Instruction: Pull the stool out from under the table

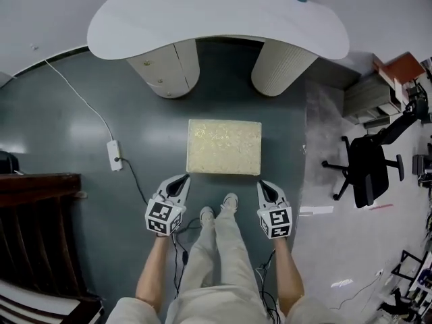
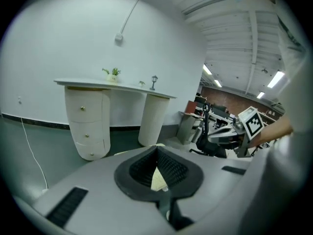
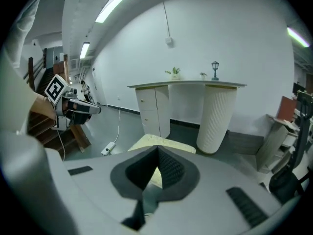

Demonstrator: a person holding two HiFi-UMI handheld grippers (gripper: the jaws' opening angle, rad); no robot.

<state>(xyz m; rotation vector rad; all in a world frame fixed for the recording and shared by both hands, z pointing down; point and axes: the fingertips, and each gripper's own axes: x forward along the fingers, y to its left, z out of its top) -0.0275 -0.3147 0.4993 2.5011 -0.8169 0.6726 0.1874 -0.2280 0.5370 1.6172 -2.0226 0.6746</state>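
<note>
Two grippers sit nearest you, one in each hand. Your left gripper (image 1: pixel 183 179) and your right gripper (image 1: pixel 262 184) both have their jaws pressed together with nothing between them. They flank your shoes (image 1: pixel 220 209) and point forward and down. Just beyond their tips stands the stool (image 1: pixel 224 147), a cream rectangular block on the dark floor (image 1: pixel 81 120), out from under the table (image 1: pixel 135 15). Farther back, the white table rests on a drawer pedestal (image 1: pixel 165 69) and a ribbed pedestal (image 1: pixel 283 66). A power strip (image 1: pixel 115 155) lies to the left, and an office chair (image 1: pixel 368 169) stands to the right.
</note>
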